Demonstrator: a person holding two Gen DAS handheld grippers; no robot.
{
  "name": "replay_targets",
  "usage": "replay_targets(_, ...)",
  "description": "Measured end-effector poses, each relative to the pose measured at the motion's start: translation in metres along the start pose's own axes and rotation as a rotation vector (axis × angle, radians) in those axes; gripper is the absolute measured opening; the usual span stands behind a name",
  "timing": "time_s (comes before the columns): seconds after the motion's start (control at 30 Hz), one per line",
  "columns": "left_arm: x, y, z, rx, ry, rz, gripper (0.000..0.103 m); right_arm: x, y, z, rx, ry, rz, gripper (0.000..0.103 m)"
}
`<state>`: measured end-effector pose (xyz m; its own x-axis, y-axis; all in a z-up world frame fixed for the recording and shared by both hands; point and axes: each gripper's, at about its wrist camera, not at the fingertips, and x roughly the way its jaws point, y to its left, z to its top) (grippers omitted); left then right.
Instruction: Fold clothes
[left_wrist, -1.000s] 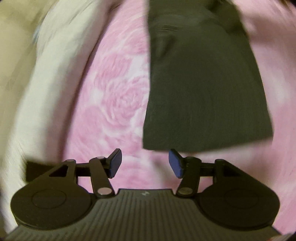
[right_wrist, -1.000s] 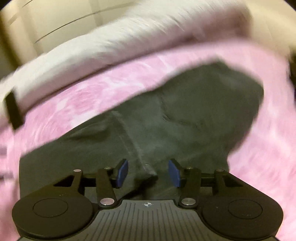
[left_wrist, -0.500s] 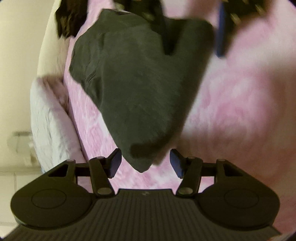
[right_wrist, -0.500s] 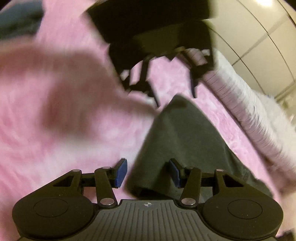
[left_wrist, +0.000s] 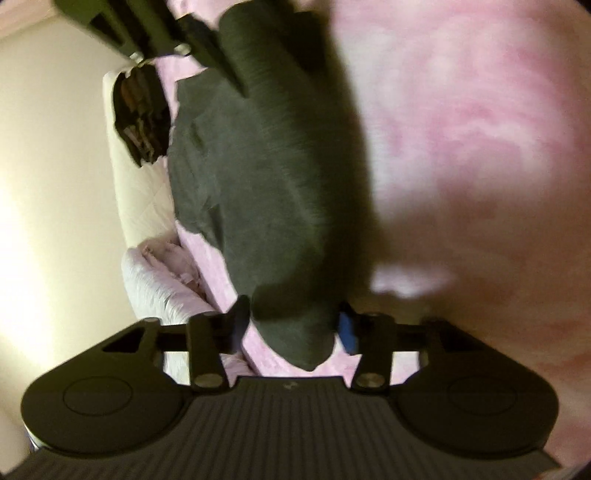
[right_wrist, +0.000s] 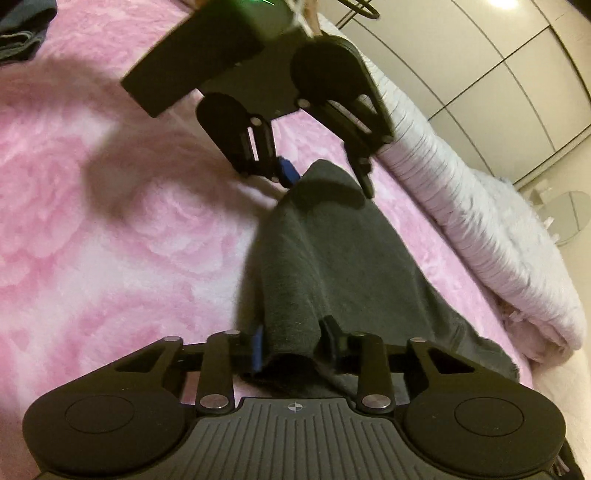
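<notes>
A dark grey garment (left_wrist: 258, 184) lies stretched out on a pink flowered blanket (left_wrist: 461, 129). My left gripper (left_wrist: 293, 326) stands open, with its fingers either side of one narrow end of the garment. In the right wrist view the garment (right_wrist: 332, 266) rises in a ridge from its near end to the far one. My right gripper (right_wrist: 293, 343) is shut on the near end, and bunched fabric fills the gap. Facing it at the far end, the left gripper (right_wrist: 325, 181) straddles the cloth with its jaws apart.
A white quilted duvet (right_wrist: 480, 236) lies bunched along the blanket's (right_wrist: 92, 221) right edge. Pale wardrobe doors (right_wrist: 498, 74) stand behind it. A blue-grey pile of clothes (right_wrist: 22, 29) sits at the far left. A dark patterned item (left_wrist: 140, 114) lies beside the garment.
Both grippers have swung to opposite ends of the garment and now face each other. The right gripper's fingers have narrowed onto the fabric. The left gripper's fingers have moved in around the other end.
</notes>
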<state>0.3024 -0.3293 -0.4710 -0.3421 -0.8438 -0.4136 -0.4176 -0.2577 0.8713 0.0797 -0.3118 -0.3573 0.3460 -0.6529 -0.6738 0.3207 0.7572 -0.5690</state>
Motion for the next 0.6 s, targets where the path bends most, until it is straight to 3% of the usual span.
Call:
replay_targets(0.1,0.004,0.003,0.0,-0.035,-0.013,-0.027,0.036,0.0,-0.01,0.003,0.032,-0.002,0.024,0.024)
replay_targets(0.2,0.003,0.013,-0.001,-0.142,-0.007,-0.095,0.023,-0.001,-0.016,0.006,0.052,-0.003,0.044,0.022)
replay_targets(0.33,-0.003,0.039,-0.001,-0.257,0.025,-0.153,0.015,-0.013,-0.027,0.015,0.08,-0.006,0.082,0.019)
replay_targets(0.6,-0.07,0.098,-0.008,-0.287,0.06,-0.216,0.013,-0.076,-0.04,0.042,0.117,-0.074,0.168,0.017)
